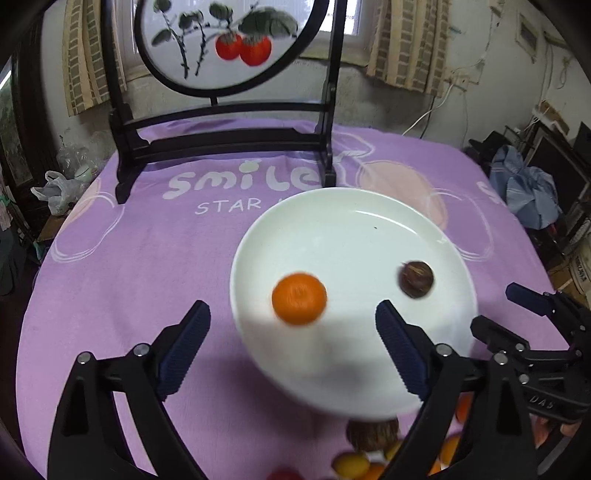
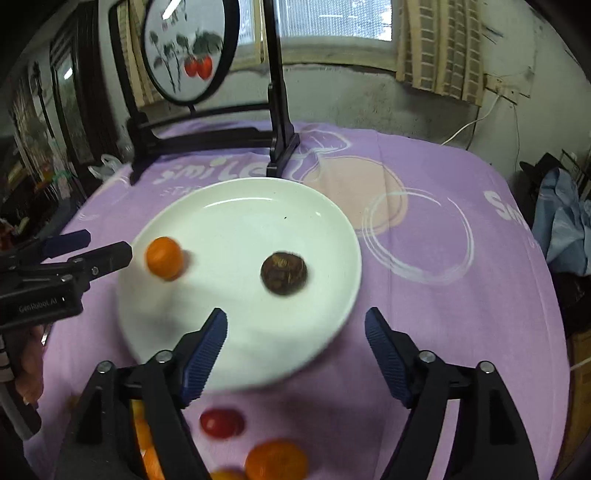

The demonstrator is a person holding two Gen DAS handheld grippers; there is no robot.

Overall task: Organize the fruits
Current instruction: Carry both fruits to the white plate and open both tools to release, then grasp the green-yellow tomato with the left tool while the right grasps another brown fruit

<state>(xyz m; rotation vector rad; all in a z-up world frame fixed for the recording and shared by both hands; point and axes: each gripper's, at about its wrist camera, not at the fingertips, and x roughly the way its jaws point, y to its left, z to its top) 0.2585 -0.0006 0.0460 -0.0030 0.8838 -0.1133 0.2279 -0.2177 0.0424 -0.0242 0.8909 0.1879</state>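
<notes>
Left gripper [image 1: 293, 319] wide open, empty; orange [image 1: 299, 298] lies between its fingertips on white plate [image 1: 332, 221], near-left part. Right gripper [image 2: 295, 328] wide open, empty; dark brown fruit [image 2: 283, 273] just beyond, mid-plate. Loose fruits near edge: red tomato [image 2: 221, 422], another orange [image 2: 276, 461].

Lived-in home: curtained window [image 2: 332, 22], purple tablecloth [image 1: 147, 258] (clutter around).

A glossy white plate [image 1: 343, 236], probably ceramic, sits on soft matt purple cloth [image 1: 147, 258]; the brown fruit [image 2: 283, 273] looks rough-skinned.
</notes>
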